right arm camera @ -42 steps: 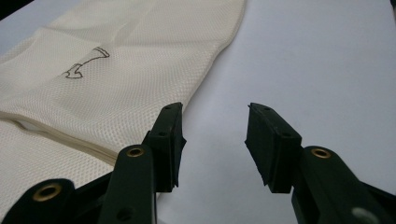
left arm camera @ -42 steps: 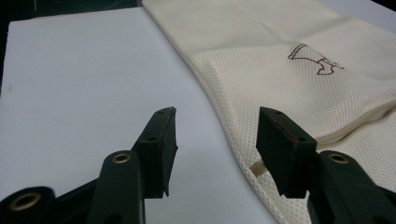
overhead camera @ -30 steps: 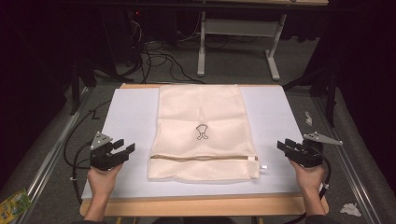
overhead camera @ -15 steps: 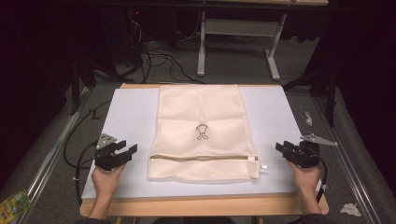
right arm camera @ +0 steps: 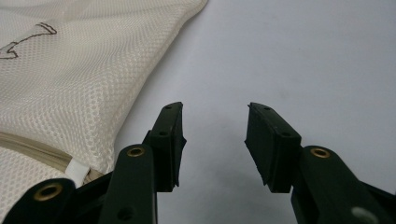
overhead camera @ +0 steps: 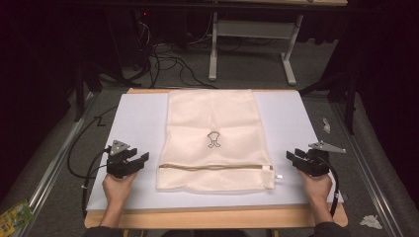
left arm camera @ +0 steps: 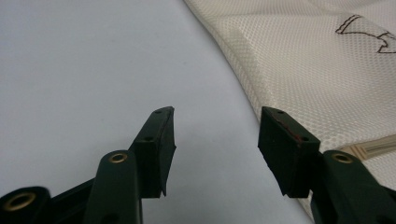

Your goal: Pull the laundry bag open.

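mesh laundry bag lies flat mid-mat, zipper end near person | left gripper and right gripper flank its near corners, jaws apart, empty | advice: pinch seam edges level, both sides together

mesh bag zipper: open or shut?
Shut, as far as shows. On the mesh bag the zipper runs as one closed line across, its white pull tab at the right end.
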